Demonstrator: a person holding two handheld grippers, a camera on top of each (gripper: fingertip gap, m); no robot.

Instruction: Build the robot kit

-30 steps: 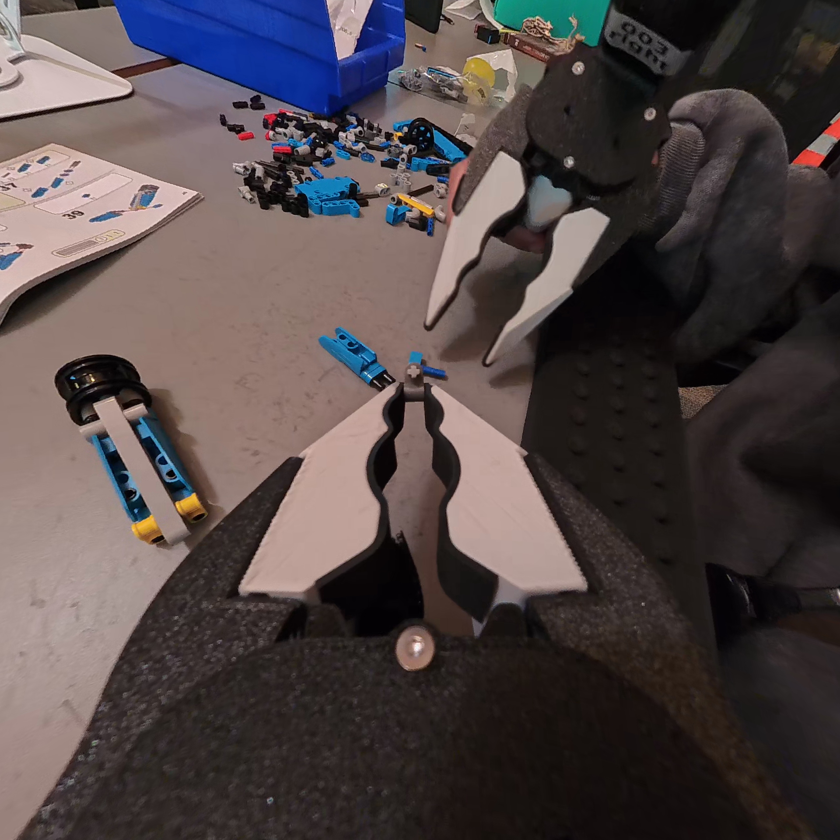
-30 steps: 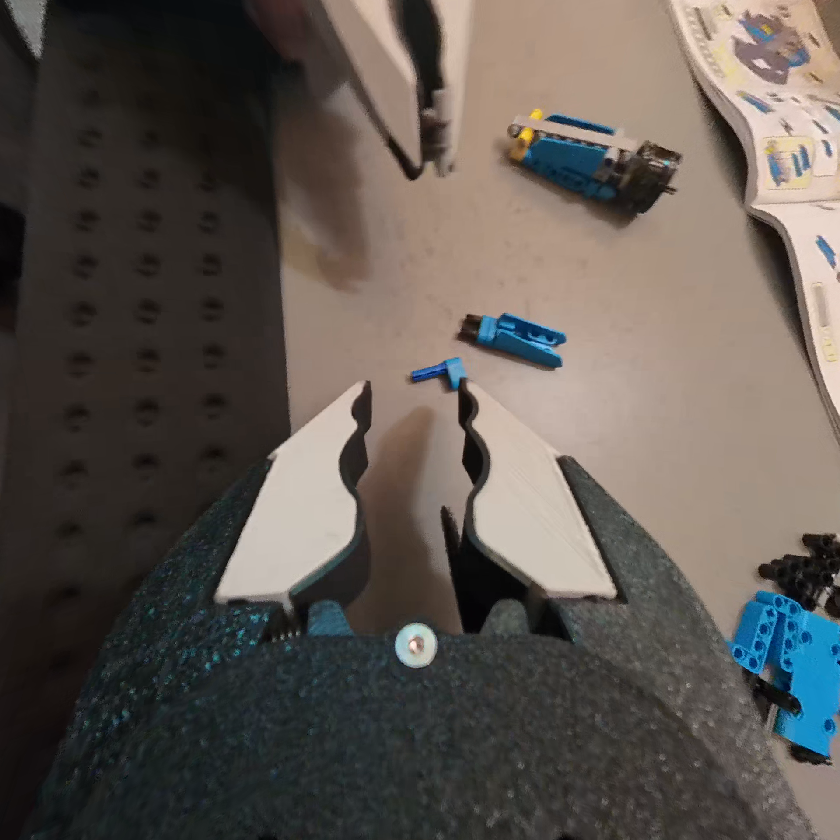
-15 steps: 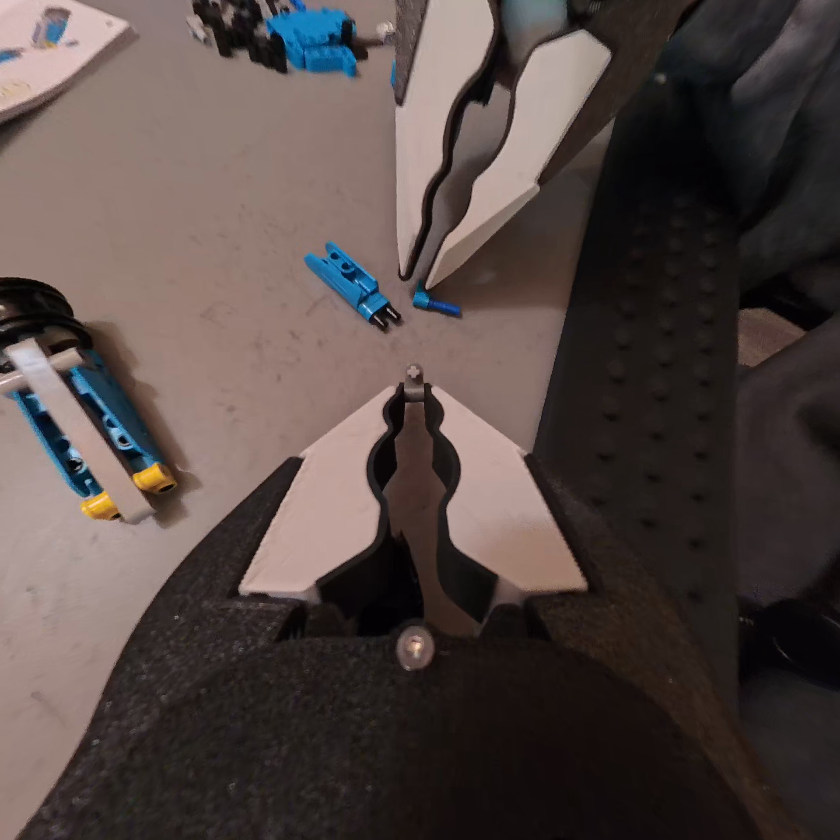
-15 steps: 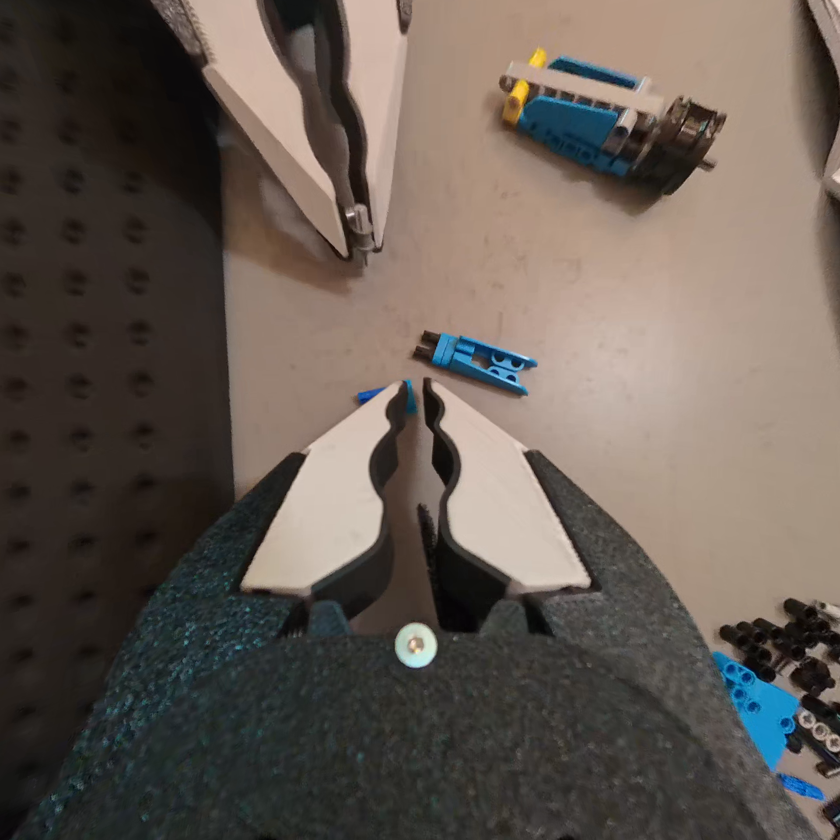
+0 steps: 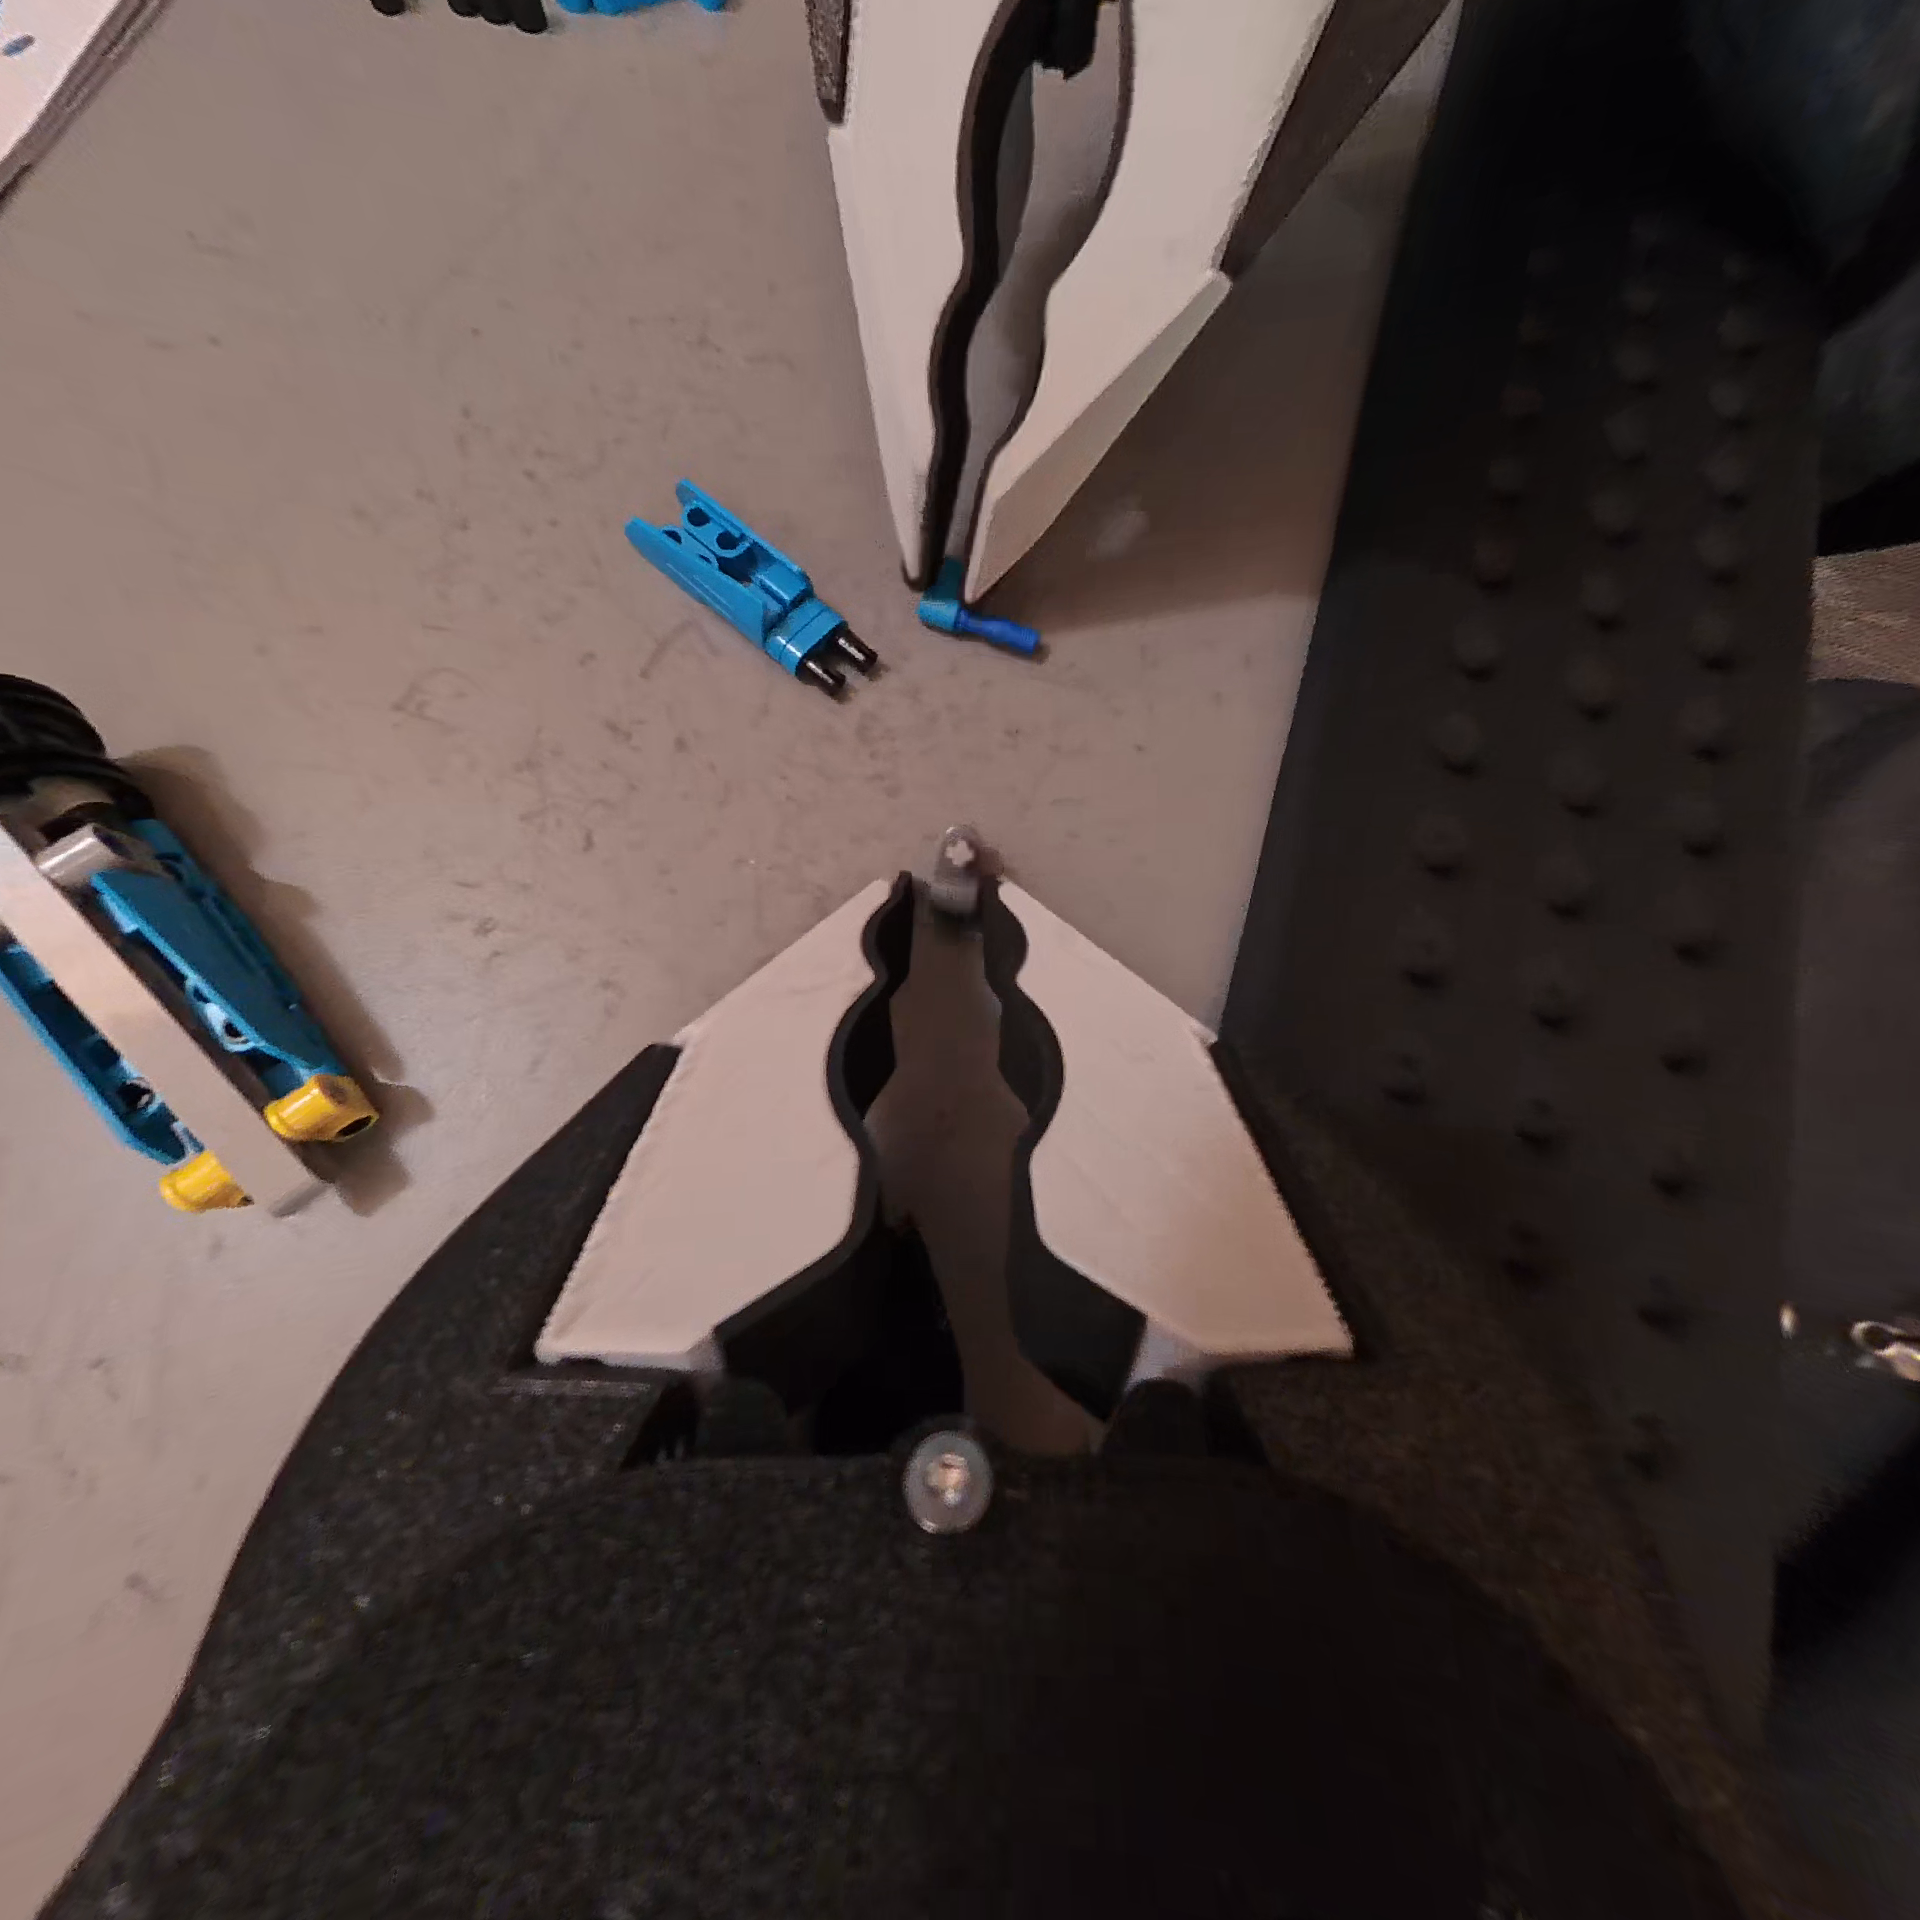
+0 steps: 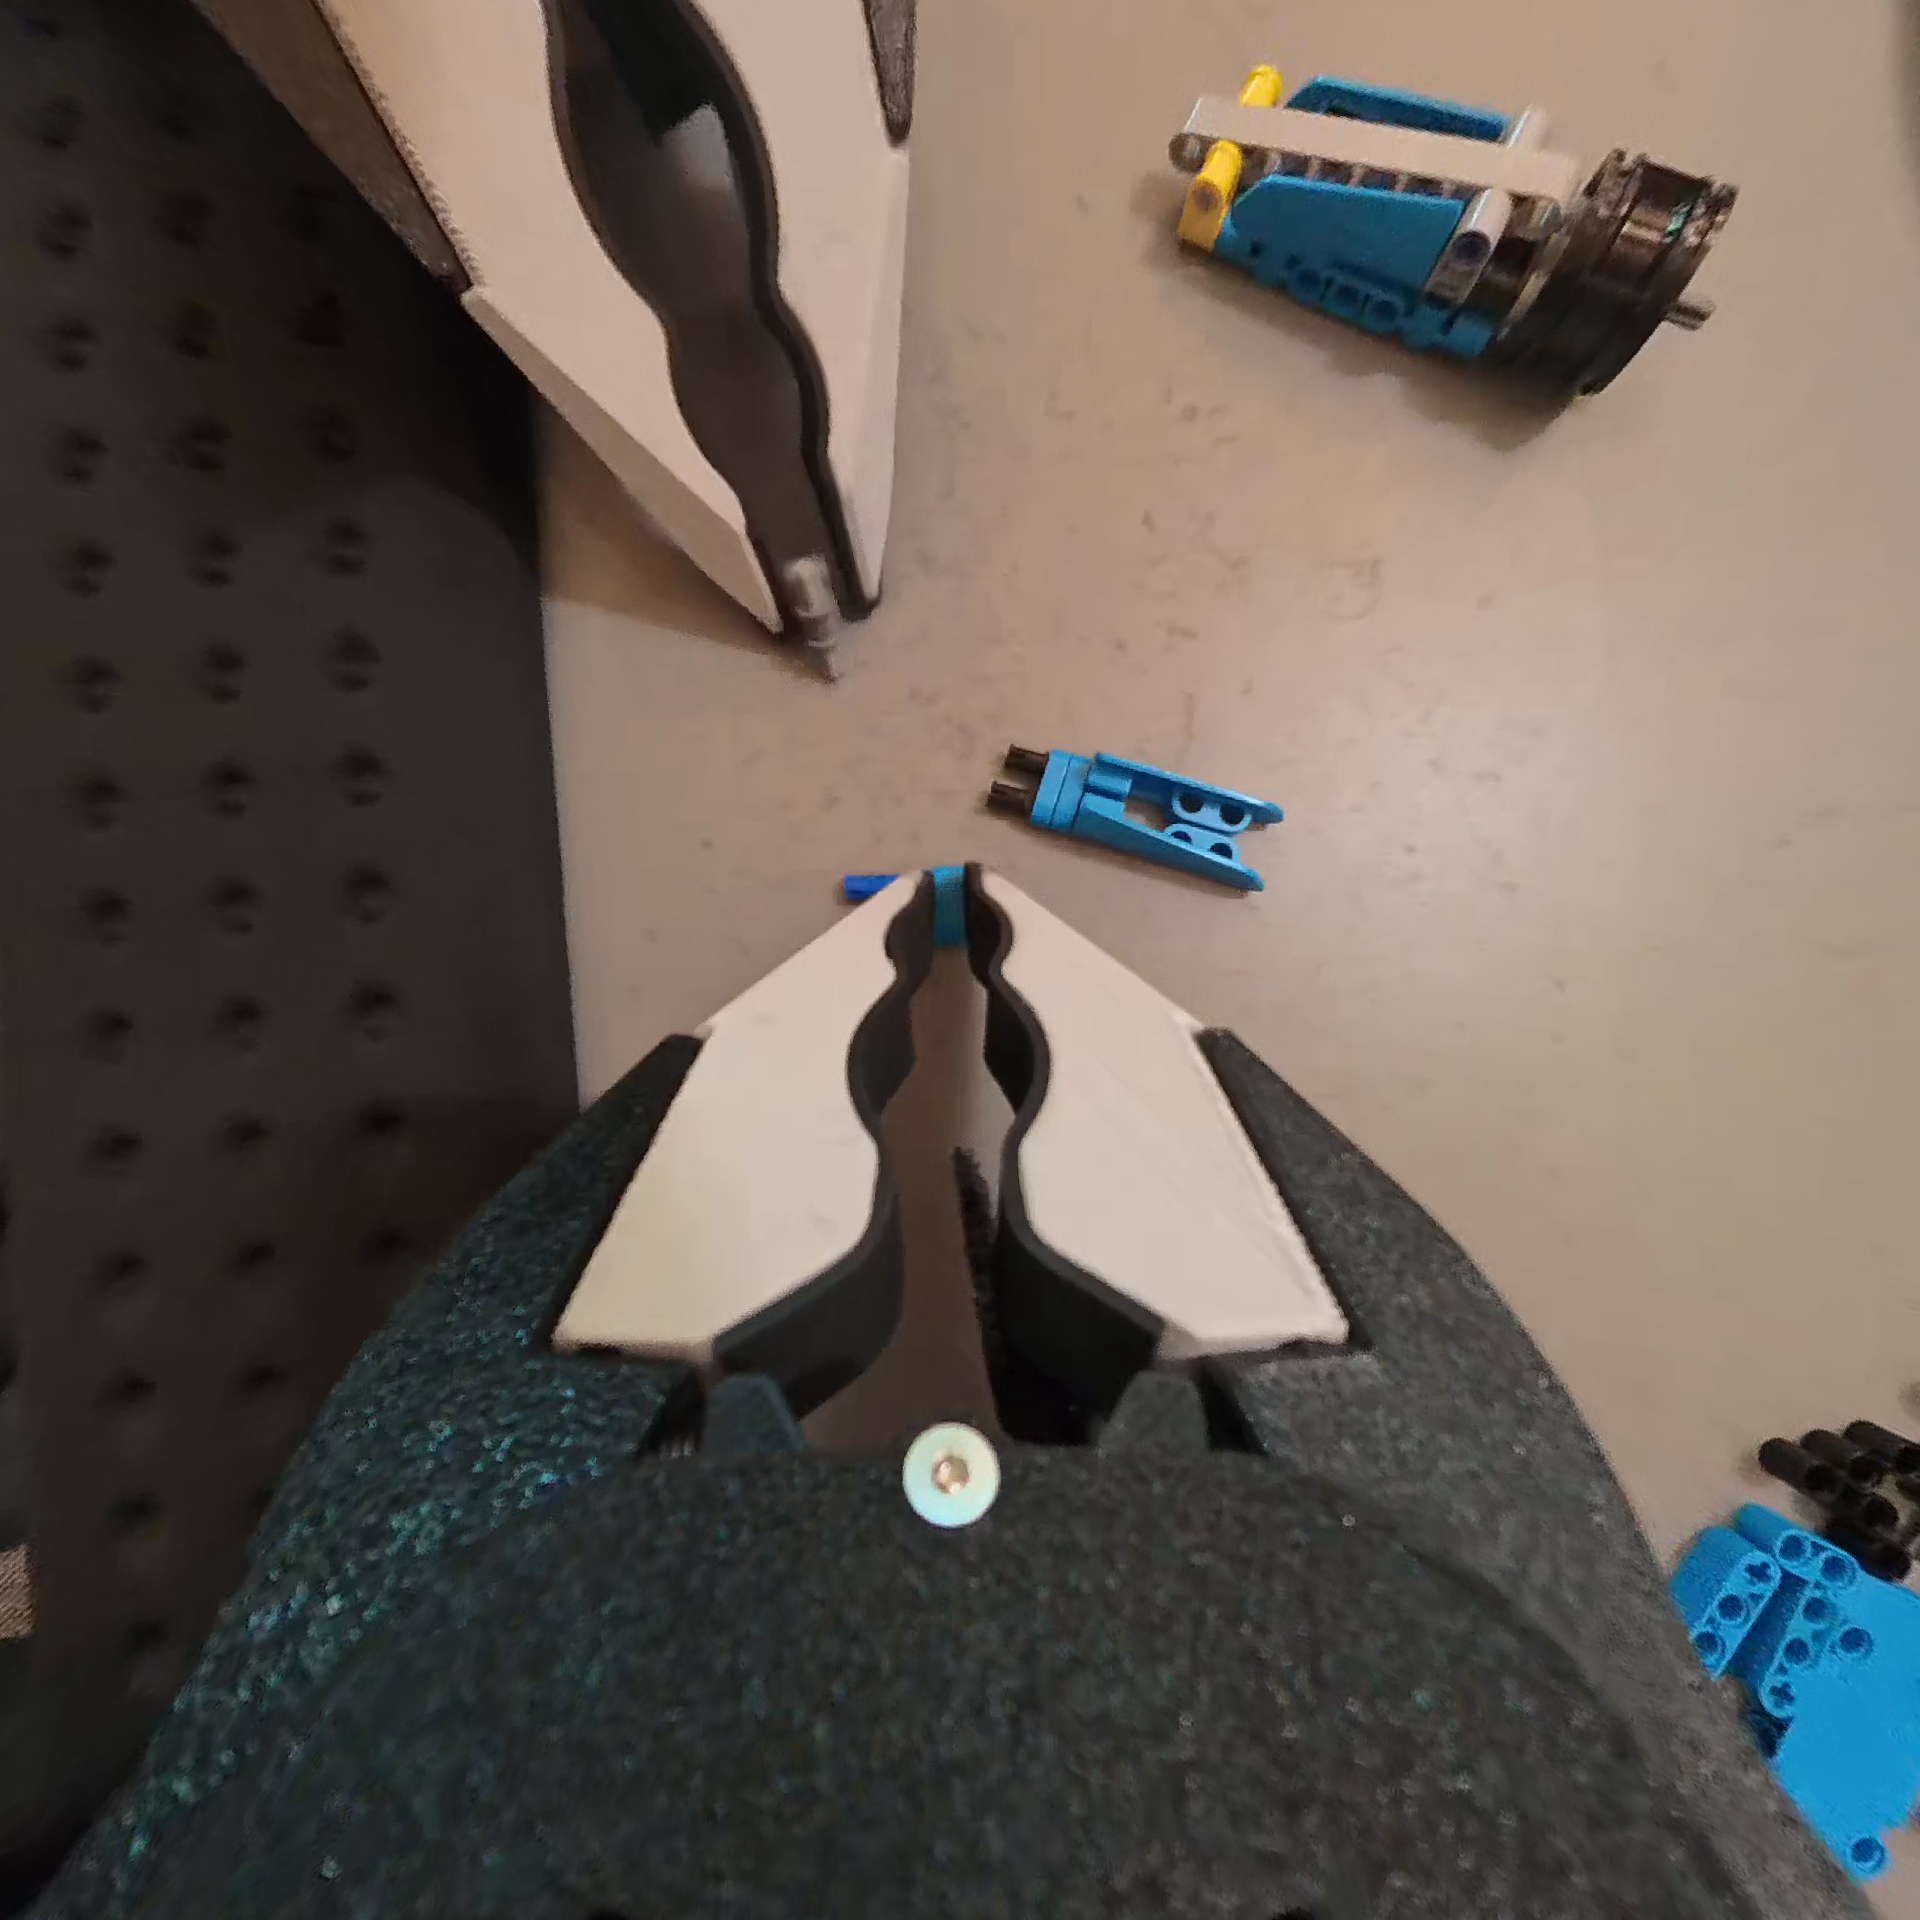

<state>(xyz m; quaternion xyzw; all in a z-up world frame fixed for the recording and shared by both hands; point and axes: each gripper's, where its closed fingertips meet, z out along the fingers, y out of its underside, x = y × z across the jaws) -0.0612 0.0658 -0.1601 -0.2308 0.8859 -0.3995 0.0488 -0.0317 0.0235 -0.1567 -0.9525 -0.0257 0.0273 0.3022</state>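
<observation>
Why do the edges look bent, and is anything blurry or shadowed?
Left wrist view: wide lens bows the studded black mat; the right claw casts a soft shadow beside the blue pin piece. Right wrist view: slight motion blur on the left claw and its grey pin.

Scuffed grey tabletop (image 5: 436, 436) w/ dark dimpled mat (image 5: 1558, 727) along edge

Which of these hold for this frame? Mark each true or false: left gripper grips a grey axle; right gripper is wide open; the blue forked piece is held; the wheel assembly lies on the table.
1. The left gripper grips a small grey axle. True.
2. The right gripper is wide open. False: it is shut on the small blue pin piece.
3. The blue forked piece is held. False: it lies free on the table.
4. The wheel assembly lies on the table. True.
</observation>
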